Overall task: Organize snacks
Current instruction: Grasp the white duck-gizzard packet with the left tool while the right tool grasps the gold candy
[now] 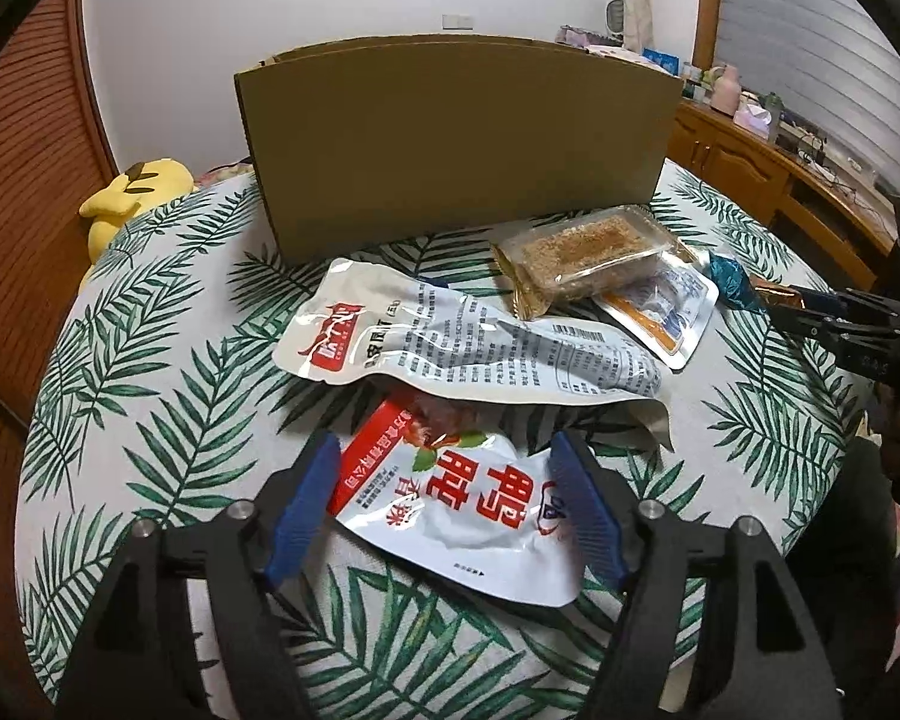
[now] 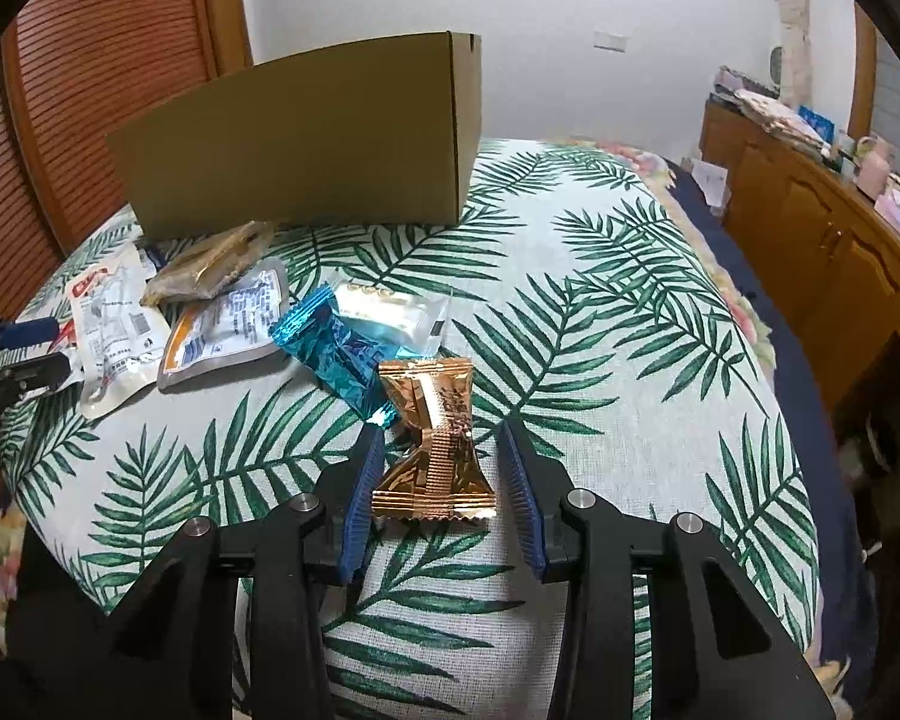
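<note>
My left gripper [image 1: 444, 462] is open with its blue pads on either side of a red and white snack pouch [image 1: 450, 510] lying on the leaf-print cloth. Behind it lie a large white pouch [image 1: 450, 342], a clear tray of crumbly cake [image 1: 588, 252] and a small orange-edged pouch [image 1: 660, 306]. My right gripper [image 2: 444, 456] is open around a gold candy wrapper [image 2: 438, 438]. A blue candy [image 2: 336, 348] and a white sachet [image 2: 390, 306] lie just beyond it. A brown cardboard box [image 1: 456, 144] stands at the back; it also shows in the right wrist view [image 2: 306, 138].
The table [image 2: 630, 360] is round, covered in leaf-print cloth, with open cloth to the right. A yellow plush toy [image 1: 132, 192] sits at its far left edge. A wooden cabinet [image 2: 822, 240] with clutter stands on the right. The other gripper [image 2: 12, 366] shows at the left.
</note>
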The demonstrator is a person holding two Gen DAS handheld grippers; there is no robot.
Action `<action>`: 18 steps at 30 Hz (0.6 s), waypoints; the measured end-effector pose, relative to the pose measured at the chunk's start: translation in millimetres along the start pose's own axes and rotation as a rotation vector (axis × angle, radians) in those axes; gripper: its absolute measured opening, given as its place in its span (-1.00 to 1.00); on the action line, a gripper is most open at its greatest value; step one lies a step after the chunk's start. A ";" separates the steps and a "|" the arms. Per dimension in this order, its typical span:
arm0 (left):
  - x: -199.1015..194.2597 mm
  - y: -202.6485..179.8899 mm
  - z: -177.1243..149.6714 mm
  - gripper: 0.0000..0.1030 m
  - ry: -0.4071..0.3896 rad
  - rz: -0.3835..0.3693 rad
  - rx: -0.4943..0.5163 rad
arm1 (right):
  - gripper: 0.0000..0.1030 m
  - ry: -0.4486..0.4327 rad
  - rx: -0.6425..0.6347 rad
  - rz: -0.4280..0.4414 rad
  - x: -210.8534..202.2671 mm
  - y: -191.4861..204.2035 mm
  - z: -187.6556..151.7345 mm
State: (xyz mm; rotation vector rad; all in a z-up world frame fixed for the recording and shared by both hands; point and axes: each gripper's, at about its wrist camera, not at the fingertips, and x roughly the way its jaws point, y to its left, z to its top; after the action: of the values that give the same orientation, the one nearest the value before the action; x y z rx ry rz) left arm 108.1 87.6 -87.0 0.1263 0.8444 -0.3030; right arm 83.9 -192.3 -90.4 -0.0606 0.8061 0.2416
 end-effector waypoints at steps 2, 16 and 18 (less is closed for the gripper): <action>2.3 -0.7 0.3 0.63 0.005 0.006 0.012 | -0.24 -0.004 0.002 0.001 0.2 -0.1 -0.2; 11.6 4.3 -2.4 0.84 0.030 -0.052 -0.012 | -0.24 -0.014 0.006 0.013 -1.7 -2.6 -1.8; 10.0 5.4 -2.0 0.83 0.032 -0.057 -0.020 | -0.24 -0.015 0.006 0.012 -1.8 -2.8 -2.0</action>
State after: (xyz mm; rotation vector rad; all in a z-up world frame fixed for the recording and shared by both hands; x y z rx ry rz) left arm 114.6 91.1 -95.9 0.0890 0.8830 -0.3470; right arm 82.0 -195.7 -90.6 -0.0485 0.7927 0.2506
